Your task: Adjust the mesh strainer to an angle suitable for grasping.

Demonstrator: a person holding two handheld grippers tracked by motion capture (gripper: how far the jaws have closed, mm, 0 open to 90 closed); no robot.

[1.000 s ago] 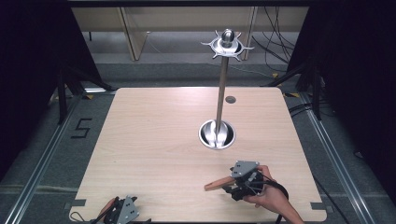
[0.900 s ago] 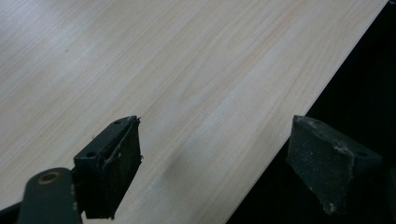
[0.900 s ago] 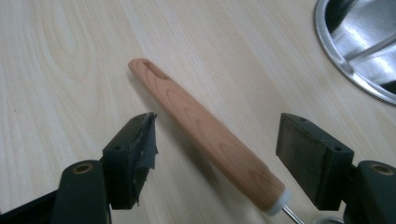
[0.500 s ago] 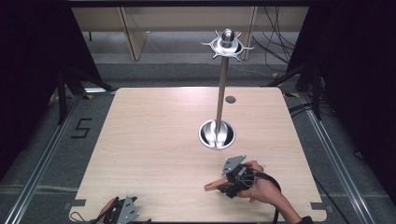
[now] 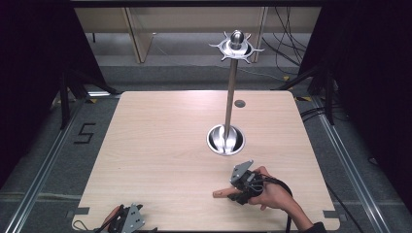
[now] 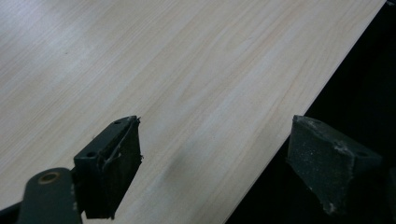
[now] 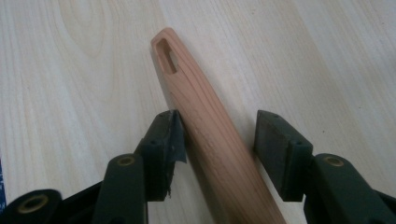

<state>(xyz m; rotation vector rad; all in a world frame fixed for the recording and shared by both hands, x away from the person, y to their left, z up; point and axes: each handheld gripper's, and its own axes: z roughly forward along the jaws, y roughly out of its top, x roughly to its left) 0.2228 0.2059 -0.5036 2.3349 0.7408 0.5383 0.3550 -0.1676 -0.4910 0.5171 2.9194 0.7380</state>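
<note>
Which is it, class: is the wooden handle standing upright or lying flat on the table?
Lying flat. In the right gripper view, the wooden handle rests lengthwise on the table, its slotted end pointing away.

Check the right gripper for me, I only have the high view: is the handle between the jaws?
Observer: Yes. In the right gripper view the handle lies between the jaws of the right gripper, which have just been closing.
Operator: Gripped yet?
Observer: Not fully. One pad touches the wood, the other pad stands apart from it.
Operator: And the left gripper?
Observer: Its jaws are wide open with nothing between them, over the edge of the table.
</note>
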